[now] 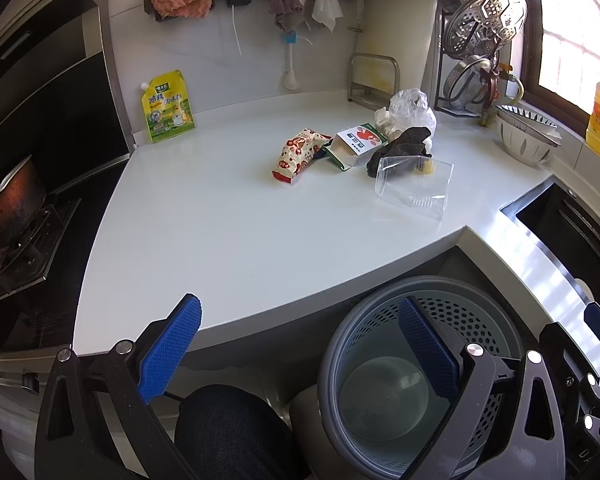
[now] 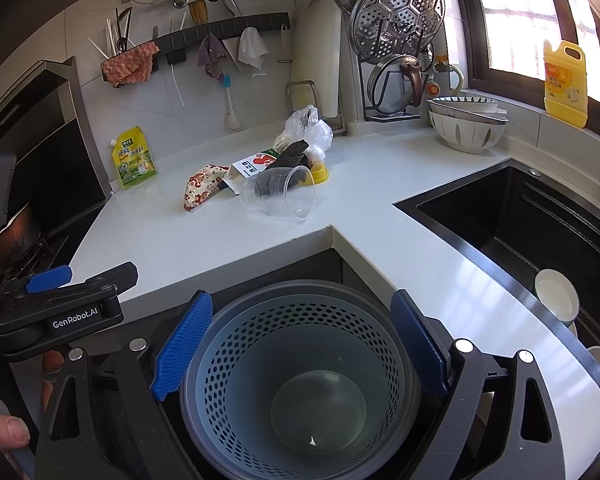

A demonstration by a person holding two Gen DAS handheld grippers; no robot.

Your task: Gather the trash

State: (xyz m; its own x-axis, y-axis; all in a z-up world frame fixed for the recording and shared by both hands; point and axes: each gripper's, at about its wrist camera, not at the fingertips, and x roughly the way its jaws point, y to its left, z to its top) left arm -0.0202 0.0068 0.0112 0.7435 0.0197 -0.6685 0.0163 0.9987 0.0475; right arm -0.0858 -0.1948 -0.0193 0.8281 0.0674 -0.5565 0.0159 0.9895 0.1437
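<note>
Lower frame, both views: perforated grey-blue waste bin (image 2: pixel 300 380) on the floor below the counter corner. Nearly empty; one pale scrap at the bottom. Right gripper (image 2: pixel 300 344) hangs over its mouth, jaws wide, nothing held. Left gripper (image 1: pixel 300 348) also wide and empty, one pad over the counter edge, the other over the bin rim. A denim-clad knee (image 1: pixel 228 432) sits just beside the bin.

Mid-frame, on the white countertop (image 1: pixel 220 232): trash clustered together.
- Clear plastic cup (image 2: pixel 280 196) on its side, nearest the edge.
- Behind it, touching or overlapping: dark crumpled wad (image 2: pixel 290 154), green-and-white carton (image 2: pixel 252 166), patterned snack wrapper (image 2: pixel 200 186), yellow lid (image 2: pixel 320 176), crumpled clear plastic bag (image 2: pixel 308 128).

Far: yellow seasoning pouch (image 2: pixel 134 158) upright against the backsplash; stacked bowls (image 2: pixel 466 124) upper right; black sink (image 2: pixel 520 232) at right.

Risks, as judged:
- Cup is round and thin; a nudge could roll it off the edge or toward the sink, a hard pinch could crush it.
- Pile is tangled, so pulling one piece may drag neighbours.
- Pouch and bowls look like keepers; sweeping them in would be an error.
</note>
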